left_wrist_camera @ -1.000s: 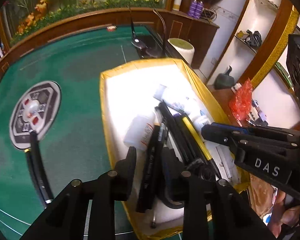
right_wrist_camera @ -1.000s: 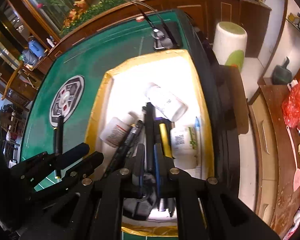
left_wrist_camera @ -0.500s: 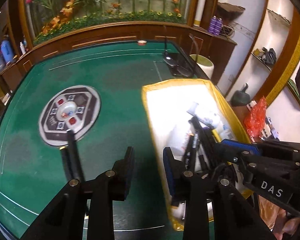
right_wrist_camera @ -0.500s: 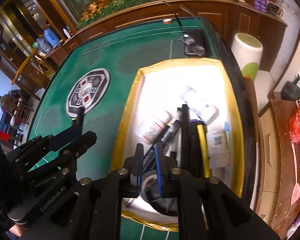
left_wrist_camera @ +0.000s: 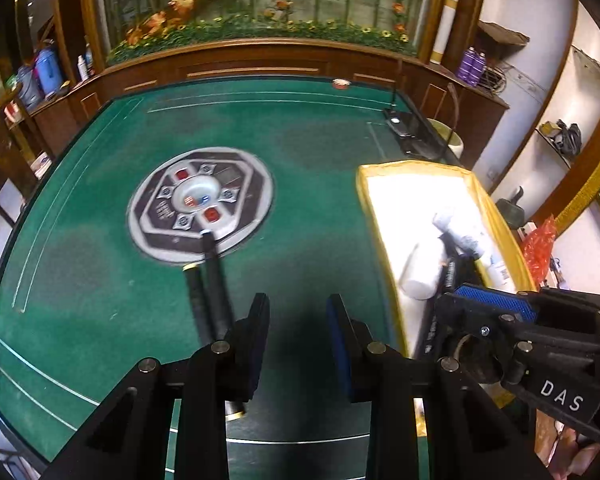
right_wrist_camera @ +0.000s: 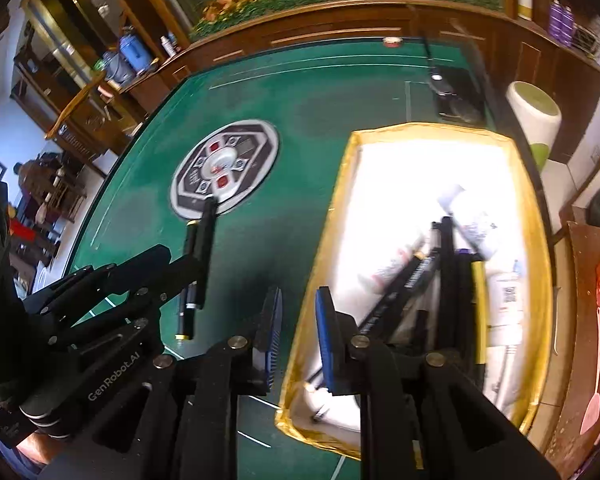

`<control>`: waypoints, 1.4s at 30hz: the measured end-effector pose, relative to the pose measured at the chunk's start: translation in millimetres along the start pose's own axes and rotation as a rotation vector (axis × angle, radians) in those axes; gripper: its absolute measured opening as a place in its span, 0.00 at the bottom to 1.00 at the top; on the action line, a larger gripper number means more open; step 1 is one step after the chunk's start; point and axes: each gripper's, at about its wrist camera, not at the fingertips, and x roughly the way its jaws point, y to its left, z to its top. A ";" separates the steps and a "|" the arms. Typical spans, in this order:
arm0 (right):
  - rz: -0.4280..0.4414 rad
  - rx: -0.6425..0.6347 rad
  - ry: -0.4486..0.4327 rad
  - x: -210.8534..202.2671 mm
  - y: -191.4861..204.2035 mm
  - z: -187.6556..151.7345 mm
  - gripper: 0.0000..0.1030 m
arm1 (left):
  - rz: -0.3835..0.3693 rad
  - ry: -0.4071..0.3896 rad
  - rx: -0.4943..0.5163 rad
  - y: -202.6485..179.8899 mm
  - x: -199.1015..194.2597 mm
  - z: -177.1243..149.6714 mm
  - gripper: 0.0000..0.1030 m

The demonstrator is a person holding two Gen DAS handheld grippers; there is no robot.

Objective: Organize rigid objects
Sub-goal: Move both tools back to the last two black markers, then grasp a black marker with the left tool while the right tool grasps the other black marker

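Observation:
A white tray with a gold rim (right_wrist_camera: 342,184) (left_wrist_camera: 364,192) lies on the right of the green table (left_wrist_camera: 300,140). It holds several black pens (right_wrist_camera: 446,264), a yellow pen (right_wrist_camera: 478,312) and white bottles (right_wrist_camera: 474,224) (left_wrist_camera: 420,272). Two black pens (left_wrist_camera: 210,288) (right_wrist_camera: 198,264) lie on the felt near the round centre panel (left_wrist_camera: 200,204) (right_wrist_camera: 224,166). My left gripper (left_wrist_camera: 298,336) is open and empty over the felt, just right of those pens. My right gripper (right_wrist_camera: 298,332) is open and empty at the tray's near left rim.
A dark device with a stalk (right_wrist_camera: 452,88) sits at the table's far right edge. A small red and white item (left_wrist_camera: 341,83) lies at the far rim. A white and green stool (right_wrist_camera: 534,116) stands beyond the table's right side. Wooden cabinets surround the table.
Both grippers have swung left, away from the tray's contents. The left one now hangs over the felt by the two loose pens. The right gripper's jaws have opened wider.

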 end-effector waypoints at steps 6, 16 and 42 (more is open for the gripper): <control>0.027 -0.036 0.028 16.4 25.0 -1.1 0.21 | 0.031 0.027 -0.040 28.2 2.3 -11.4 0.30; 0.046 -0.054 0.069 36.8 49.3 -5.2 0.22 | -0.016 0.168 -0.266 104.0 32.5 -32.5 0.33; 0.024 -0.032 0.076 35.7 38.8 -10.3 0.22 | 0.044 0.195 -0.217 114.6 73.4 -25.9 0.14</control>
